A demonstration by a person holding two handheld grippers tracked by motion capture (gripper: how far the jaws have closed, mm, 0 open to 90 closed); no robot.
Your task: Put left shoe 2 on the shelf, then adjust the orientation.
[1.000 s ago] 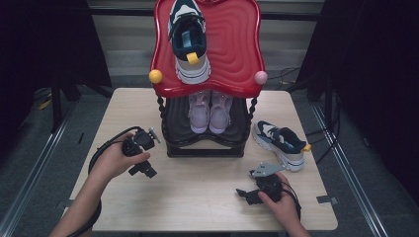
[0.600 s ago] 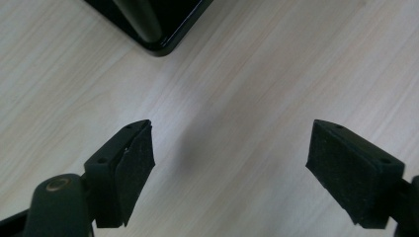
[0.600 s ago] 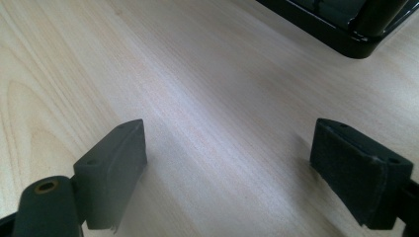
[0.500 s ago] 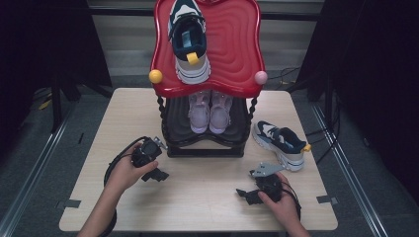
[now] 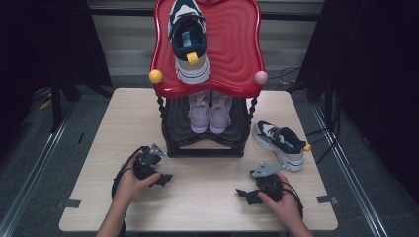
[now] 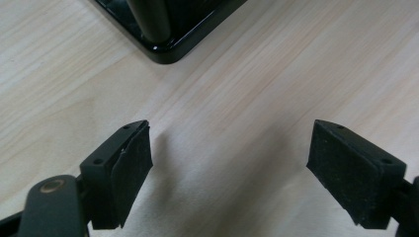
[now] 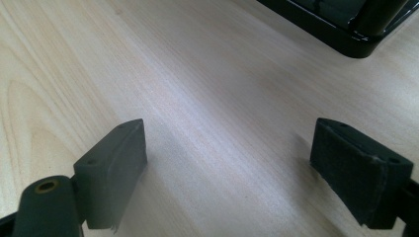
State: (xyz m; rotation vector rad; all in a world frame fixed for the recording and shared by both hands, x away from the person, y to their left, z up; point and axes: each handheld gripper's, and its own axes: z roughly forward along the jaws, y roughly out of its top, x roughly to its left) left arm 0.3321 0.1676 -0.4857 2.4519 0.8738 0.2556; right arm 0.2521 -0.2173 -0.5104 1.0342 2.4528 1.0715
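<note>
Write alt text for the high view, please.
A red two-tier shoe rack stands on a wooden table, with one sneaker on top, a pink pair below and another sneaker beside it. Two hand-held tools, left and right, rest open in front.

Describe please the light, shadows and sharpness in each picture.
High view: the table is evenly lit, the surroundings are dark, and the red shelf top shows soft glare. Left gripper view: sharp wood grain, with a soft shadow beside the left gripper. Right gripper view: the right gripper casts faint shadows, and the rack base gleams.
</note>
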